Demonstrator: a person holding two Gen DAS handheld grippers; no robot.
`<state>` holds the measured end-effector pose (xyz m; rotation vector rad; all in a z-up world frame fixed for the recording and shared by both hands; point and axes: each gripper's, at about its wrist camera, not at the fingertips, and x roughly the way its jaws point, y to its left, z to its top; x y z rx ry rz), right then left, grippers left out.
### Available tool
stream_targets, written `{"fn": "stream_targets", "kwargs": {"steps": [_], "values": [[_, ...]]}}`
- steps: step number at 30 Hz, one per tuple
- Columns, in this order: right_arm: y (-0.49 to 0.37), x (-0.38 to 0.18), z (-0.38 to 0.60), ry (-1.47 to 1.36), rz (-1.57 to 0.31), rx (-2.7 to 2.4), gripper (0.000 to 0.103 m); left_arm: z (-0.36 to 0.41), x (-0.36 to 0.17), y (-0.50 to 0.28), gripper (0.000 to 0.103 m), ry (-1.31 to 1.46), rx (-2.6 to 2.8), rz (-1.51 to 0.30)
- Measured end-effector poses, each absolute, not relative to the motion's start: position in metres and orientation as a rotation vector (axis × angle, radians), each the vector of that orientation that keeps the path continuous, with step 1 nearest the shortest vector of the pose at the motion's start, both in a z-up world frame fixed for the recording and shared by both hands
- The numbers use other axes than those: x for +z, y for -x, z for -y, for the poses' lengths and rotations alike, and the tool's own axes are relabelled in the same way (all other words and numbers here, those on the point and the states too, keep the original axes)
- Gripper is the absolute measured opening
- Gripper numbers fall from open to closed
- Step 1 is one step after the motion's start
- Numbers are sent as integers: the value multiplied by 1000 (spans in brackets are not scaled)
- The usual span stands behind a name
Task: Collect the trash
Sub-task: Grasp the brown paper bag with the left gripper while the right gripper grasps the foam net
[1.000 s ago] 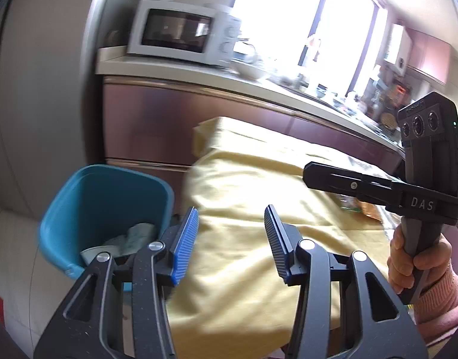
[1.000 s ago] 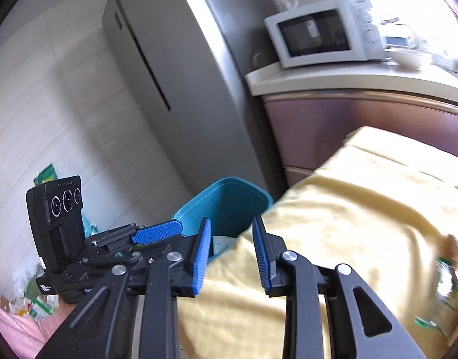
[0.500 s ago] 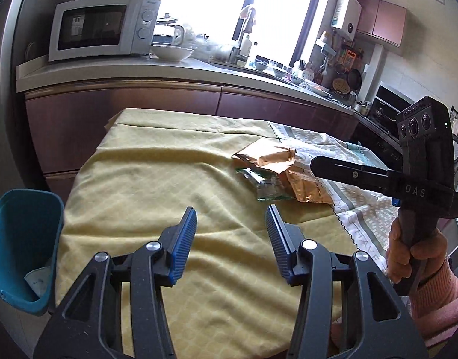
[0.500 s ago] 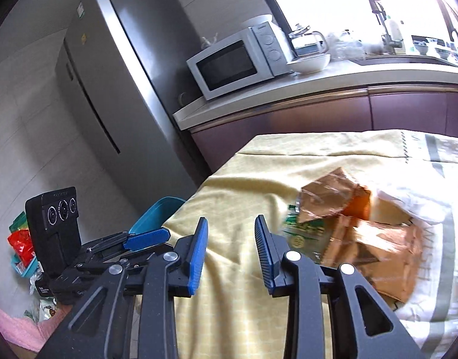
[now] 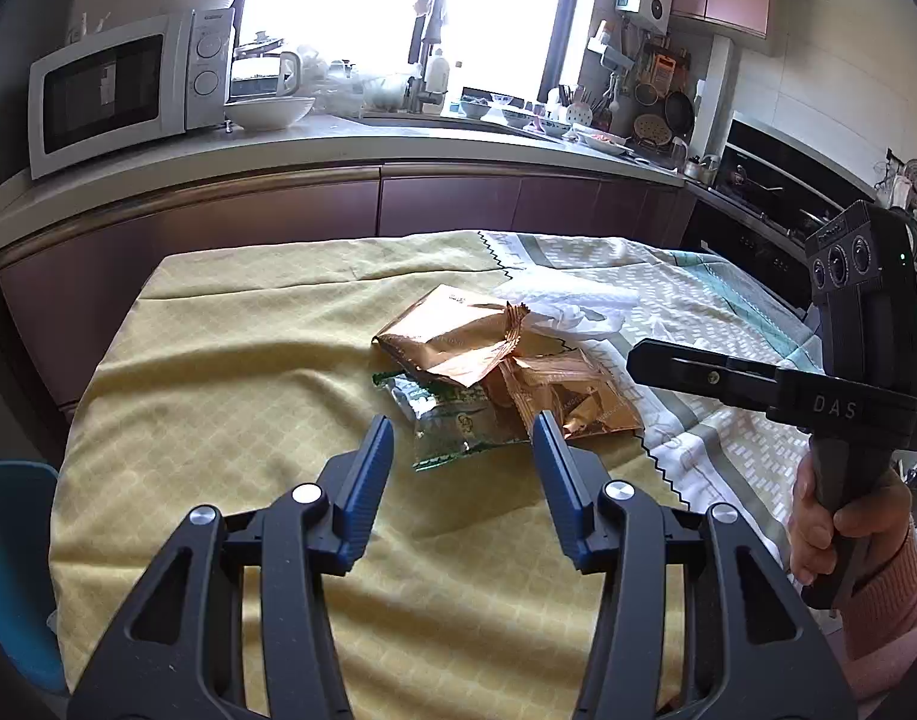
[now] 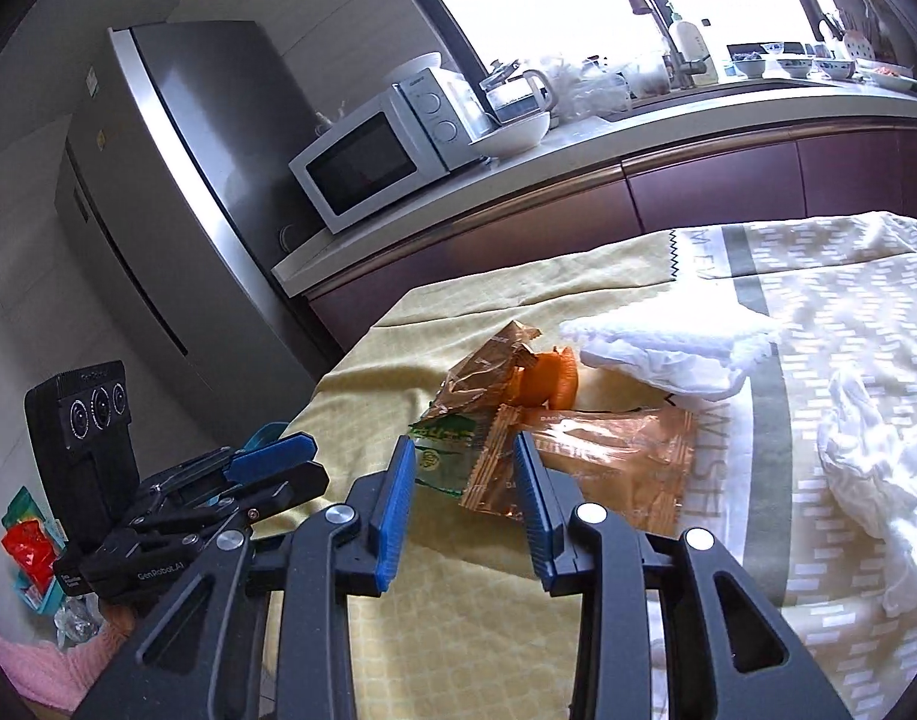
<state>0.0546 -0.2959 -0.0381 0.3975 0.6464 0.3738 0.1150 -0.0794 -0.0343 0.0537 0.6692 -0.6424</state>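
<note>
A heap of trash lies on the yellow tablecloth: a green wrapper, copper foil wrappers and crumpled white tissue. My left gripper is open and empty, just short of the green wrapper. My right gripper is open and empty, its tips at the near edge of the green wrapper and a copper wrapper. An orange piece sits behind them. The blue bin shows at the far left edge.
A kitchen counter with a microwave, bowl and sink clutter runs behind the table. A grey fridge stands to the left. A patterned white cloth with more white tissue covers the table's right side.
Both grippers swung from the blue bin at the table's left end to the trash heap and moved closer to it. Both stayed open and empty.
</note>
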Motion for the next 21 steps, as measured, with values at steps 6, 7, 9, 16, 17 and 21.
{"fn": "stream_targets", "kwargs": {"steps": [6, 7, 9, 16, 17, 21], "values": [[-58, -45, 313, -423, -651, 337, 33, 99, -35, -128, 47, -92, -625, -680], [-59, -47, 316, -426, -653, 330, 33, 102, -35, -131, 47, -98, -624, -683], [-60, -49, 322, -436, -653, 313, 33, 107, -37, -134, 46, -110, -619, -683], [-69, -52, 351, -499, -633, 222, 42, 125, -45, -147, 43, -159, -611, -703], [-73, -53, 356, -515, -633, 211, 42, 127, -47, -149, 42, -165, -612, -706], [-86, -58, 371, -579, -639, 189, 44, 133, -51, -157, 35, -179, -601, -724]]}}
